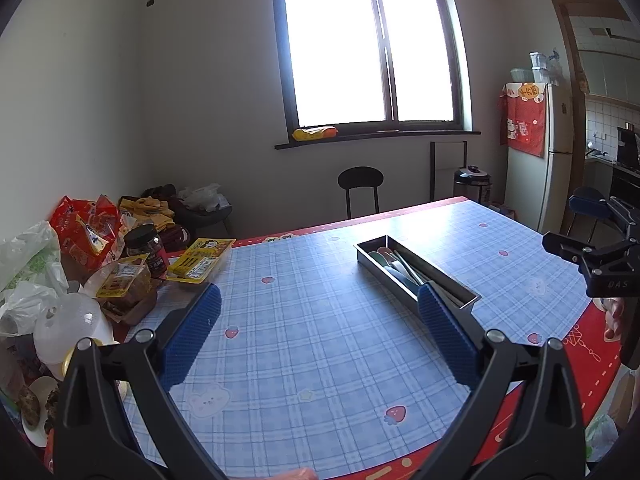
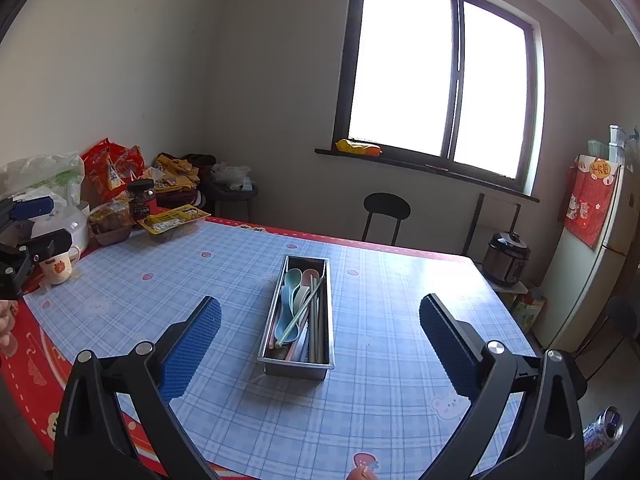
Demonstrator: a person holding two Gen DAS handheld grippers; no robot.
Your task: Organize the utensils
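A narrow metal tray (image 2: 267, 329) lies on the blue checked tablecloth (image 2: 200, 280), holding pastel spoons (image 2: 289, 300) and several chopsticks (image 2: 318, 332). One light green chopstick (image 2: 298, 314) lies slantwise over the rest. My right gripper (image 2: 320, 320) hovers open above the near end of the tray, nothing between its blue pads. In the left wrist view the same tray (image 1: 460, 280) sits ahead to the right, partly behind the right pad. My left gripper (image 1: 318, 308) is open and empty over bare cloth. The right gripper's body shows at that view's right edge.
Snack bags (image 1: 86, 228), a dark jar (image 1: 146, 246), yellow packets (image 1: 202, 258), plastic bags and a plate crowd the table's left side. A mug (image 2: 60, 268) stands near the left edge. A black chair (image 2: 386, 216), a pressure cooker (image 2: 506, 258) and a fridge (image 1: 554, 152) stand beyond the table.
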